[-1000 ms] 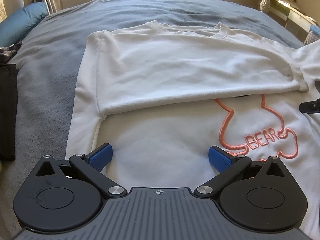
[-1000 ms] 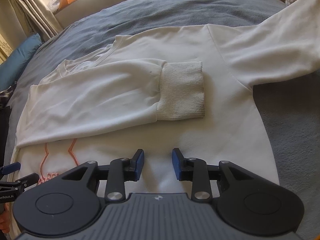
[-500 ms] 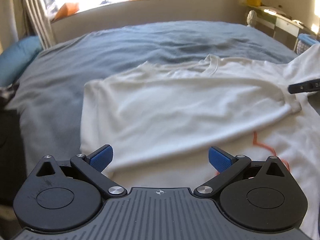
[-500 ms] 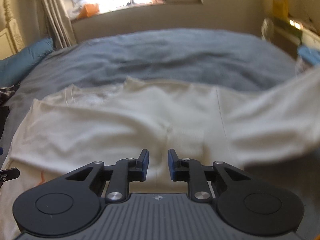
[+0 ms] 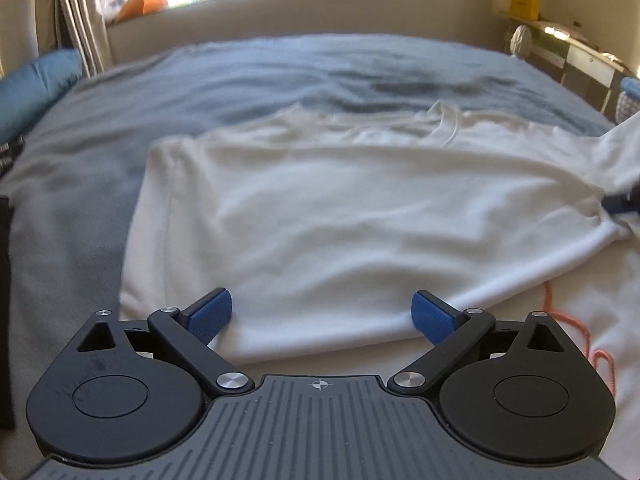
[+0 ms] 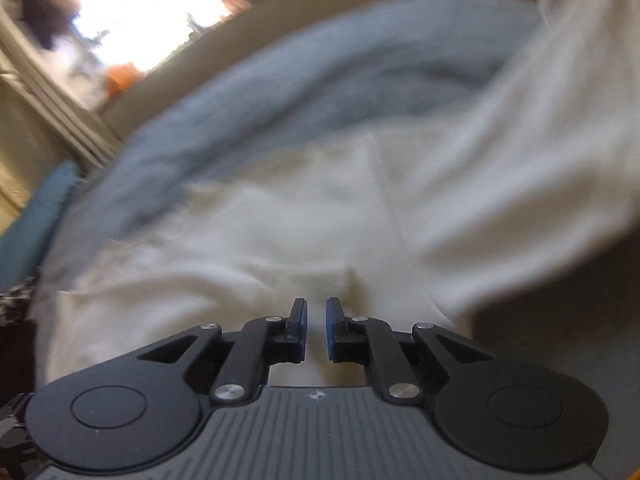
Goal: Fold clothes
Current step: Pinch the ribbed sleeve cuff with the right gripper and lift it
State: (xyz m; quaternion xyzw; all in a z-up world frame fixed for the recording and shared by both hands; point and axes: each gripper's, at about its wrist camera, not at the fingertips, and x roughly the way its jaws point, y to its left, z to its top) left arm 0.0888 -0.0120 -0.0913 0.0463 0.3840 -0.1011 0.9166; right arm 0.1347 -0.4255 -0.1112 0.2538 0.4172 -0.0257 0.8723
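Note:
A white sweatshirt (image 5: 352, 216) with orange outline embroidery (image 5: 560, 320) lies flat on the grey bed. Its left sleeve is folded across the chest. My left gripper (image 5: 322, 314) is open and low over the near edge of that folded sleeve, its blue pads (image 5: 210, 312) astride the cloth. My right gripper (image 6: 317, 322) shows at the left wrist view's right edge, at the folded sleeve's cuff (image 5: 612, 236). Its jaws are down to a narrow slit with white cloth in it. The other sleeve (image 6: 520, 184) bulges up, blurred, on the right.
The grey bedspread (image 5: 280, 80) stretches to a window sill at the back. A blue pillow (image 5: 36, 88) and dark clothing (image 5: 6, 280) lie at the left edge. A desk with a small fan (image 5: 522, 40) stands at the right.
Both grippers have moved forward up the sweatshirt and dropped lower. The right gripper's jaws narrowed from a wide gap to a slit at the cuff. Its view is now tilted and blurred.

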